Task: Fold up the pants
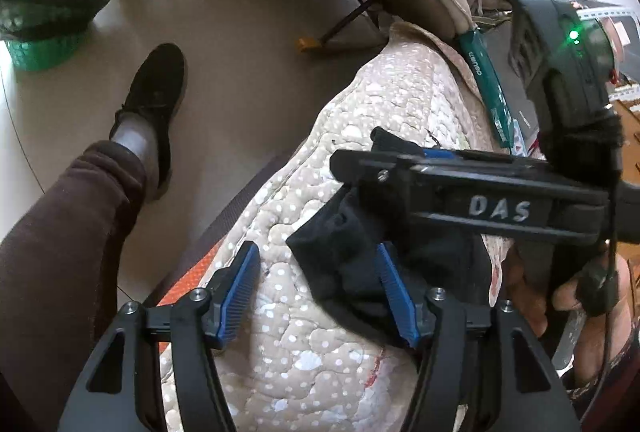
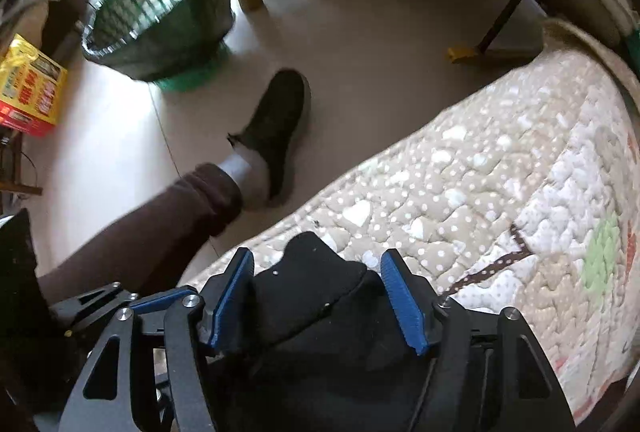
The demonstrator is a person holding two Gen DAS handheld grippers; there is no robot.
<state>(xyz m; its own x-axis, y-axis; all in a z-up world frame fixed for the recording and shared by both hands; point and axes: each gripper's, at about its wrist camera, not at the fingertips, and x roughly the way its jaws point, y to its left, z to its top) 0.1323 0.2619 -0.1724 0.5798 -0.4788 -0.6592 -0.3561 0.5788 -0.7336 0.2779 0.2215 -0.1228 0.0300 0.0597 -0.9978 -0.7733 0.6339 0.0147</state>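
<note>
I see both grippers spread wide over the black pants (image 2: pixel 316 296) at the quilt's (image 1: pixel 320 364) edge: left gripper (image 1: pixel 320 296), right gripper (image 2: pixel 316 296), marked "DAS".

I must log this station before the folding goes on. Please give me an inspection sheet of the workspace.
Surface: quilted bedspread, beige with white dots.
Job's things: black pants bunched near the bed edge.
Clutter: green box on the bed.
Grippers: left gripper open, one finger over the pants; right gripper open, pants between its fingers.
Cables: black cable on the right gripper.
Surroundings: green basket, yellow box, person's shoe on the floor.
</note>
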